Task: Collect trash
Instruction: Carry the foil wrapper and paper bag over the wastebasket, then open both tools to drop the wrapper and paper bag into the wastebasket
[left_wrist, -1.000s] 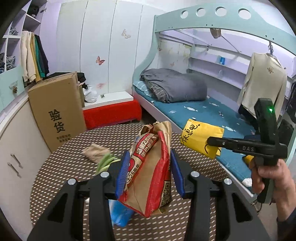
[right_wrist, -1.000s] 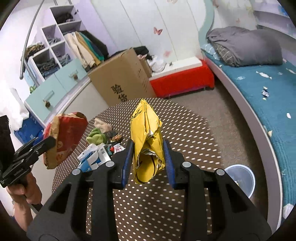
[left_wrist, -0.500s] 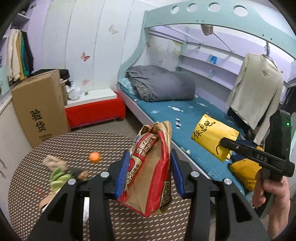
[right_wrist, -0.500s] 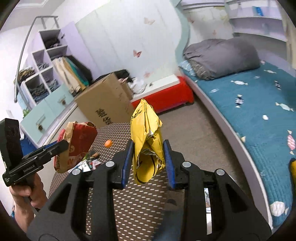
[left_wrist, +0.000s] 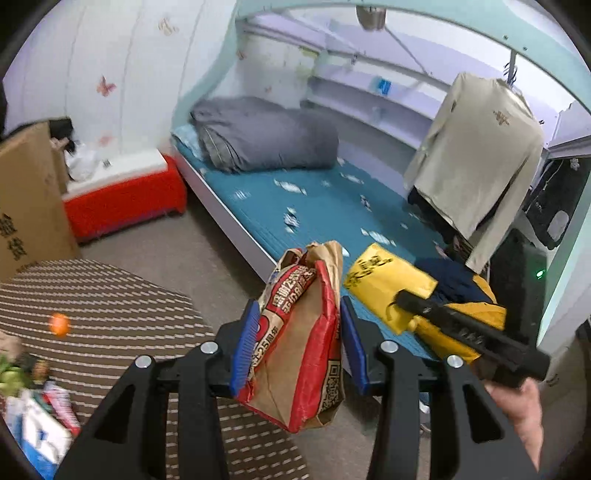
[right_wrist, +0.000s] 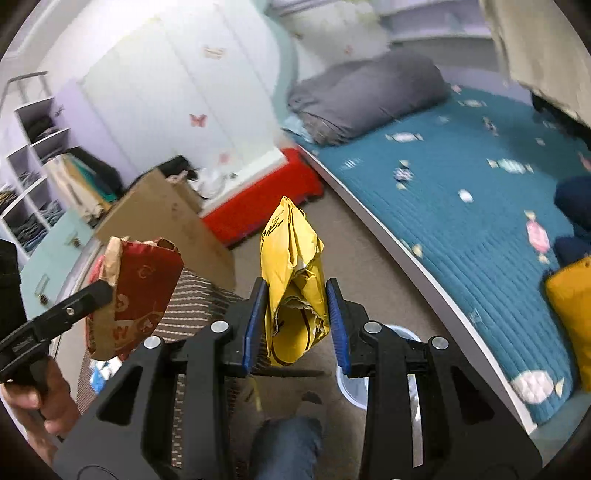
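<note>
Here the red-and-brown paper bag hung pinched between the blue pads of the left gripper, the jaws partly closed and pressing its crumpled sides. Its long axis ran roughly up and down, the torn mouth pointing up and leaning slightly away from the camera, the bottom corner sagging below the fingers above the floor, just past the edge of the dotted brown rug.

Likewise, the yellow mailer bag was clamped in the right gripper, whose narrowly set pads squeezed its lower half. It stood nearly upright, its pointed top tipped a little to the left, its ripped open end facing the camera.

Both bags were held in the air, near each other, beside the teal bed. A pale round bin sat on the floor beneath the right gripper. An orange ball and scattered litter lay on the rug. A person's hand gripped the left tool's handle.
</note>
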